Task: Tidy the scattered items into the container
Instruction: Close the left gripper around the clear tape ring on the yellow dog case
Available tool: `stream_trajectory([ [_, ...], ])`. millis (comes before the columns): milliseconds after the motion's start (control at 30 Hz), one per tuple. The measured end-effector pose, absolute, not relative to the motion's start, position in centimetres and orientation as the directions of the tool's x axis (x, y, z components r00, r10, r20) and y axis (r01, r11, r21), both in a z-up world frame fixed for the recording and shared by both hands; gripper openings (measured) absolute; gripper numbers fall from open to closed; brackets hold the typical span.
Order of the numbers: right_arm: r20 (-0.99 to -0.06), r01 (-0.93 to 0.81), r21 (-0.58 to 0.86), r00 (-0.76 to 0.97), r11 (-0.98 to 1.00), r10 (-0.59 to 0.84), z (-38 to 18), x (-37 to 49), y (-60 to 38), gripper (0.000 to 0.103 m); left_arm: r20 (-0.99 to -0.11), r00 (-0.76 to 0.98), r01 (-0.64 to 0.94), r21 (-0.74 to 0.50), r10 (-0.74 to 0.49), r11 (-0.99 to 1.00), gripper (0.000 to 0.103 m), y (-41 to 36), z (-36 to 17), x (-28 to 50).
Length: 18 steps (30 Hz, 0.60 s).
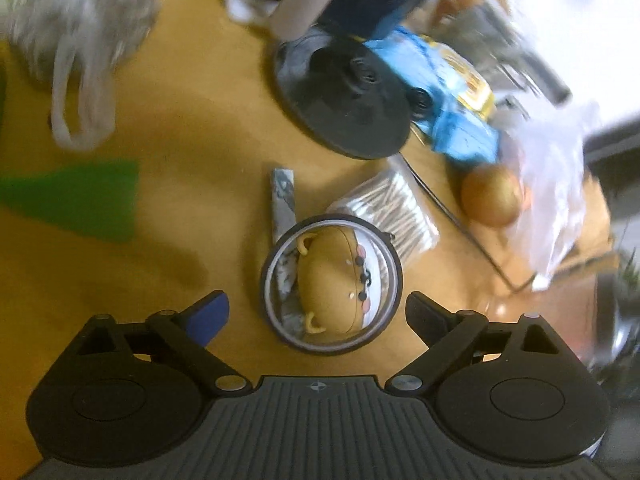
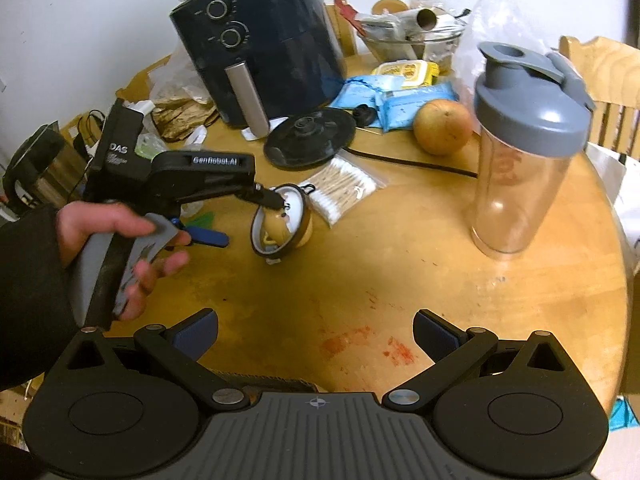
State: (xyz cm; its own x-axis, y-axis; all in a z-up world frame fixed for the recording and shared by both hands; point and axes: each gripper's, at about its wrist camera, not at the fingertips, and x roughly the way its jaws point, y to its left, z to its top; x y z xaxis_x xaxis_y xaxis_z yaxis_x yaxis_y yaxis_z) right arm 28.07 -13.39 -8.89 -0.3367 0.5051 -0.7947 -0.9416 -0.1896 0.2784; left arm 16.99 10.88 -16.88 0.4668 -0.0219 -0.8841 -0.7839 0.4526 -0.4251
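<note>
Left gripper (image 1: 318,312) hangs with fingers spread above the round toy case (image 1: 331,284), mid-table beside the cotton swabs (image 1: 390,210). Right gripper (image 2: 316,332) gapes empty near the table (image 2: 400,264) edge.

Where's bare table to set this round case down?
Free: the wide patch between the right gripper, the round case and the shaker bottle. Crowded: the far side around the air fryer, black disc, cotton swabs and orange.
</note>
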Motion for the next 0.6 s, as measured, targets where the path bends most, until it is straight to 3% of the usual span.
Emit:
stream_trajectory([
  [133, -0.799, -0.947, 0.277, -0.322, -0.165, 0.508, -9.0, 28.6, -13.9, 0.103, -0.868, 0.492, -0.810, -0.482, -0.061, 0.334, 0.098, 11.6, -18.1, 17.2],
  [267, -0.804, -0.951, 0.277, -0.309, -0.141, 0.508, -9.2, 29.2, -14.5, 0.103, -0.878, 0.473, -0.827, -0.470, -0.070, 0.308, 0.098, 11.9, -18.7, 17.8],
  [300, -0.804, -0.951, 0.277, -0.307, -0.136, 0.509, -9.3, 29.3, -14.6, 0.103, -0.878, 0.474, -0.829, -0.471, -0.071, 0.301, 0.103, 12.0, -18.8, 18.0],
  [600, -0.810, -0.955, 0.277, -0.290, -0.104, 0.510, -9.6, 30.1, -15.3, 0.103, -0.907, 0.413, -0.865, -0.420, -0.086, 0.276, 0.102, 12.1, -19.1, 19.5],
])
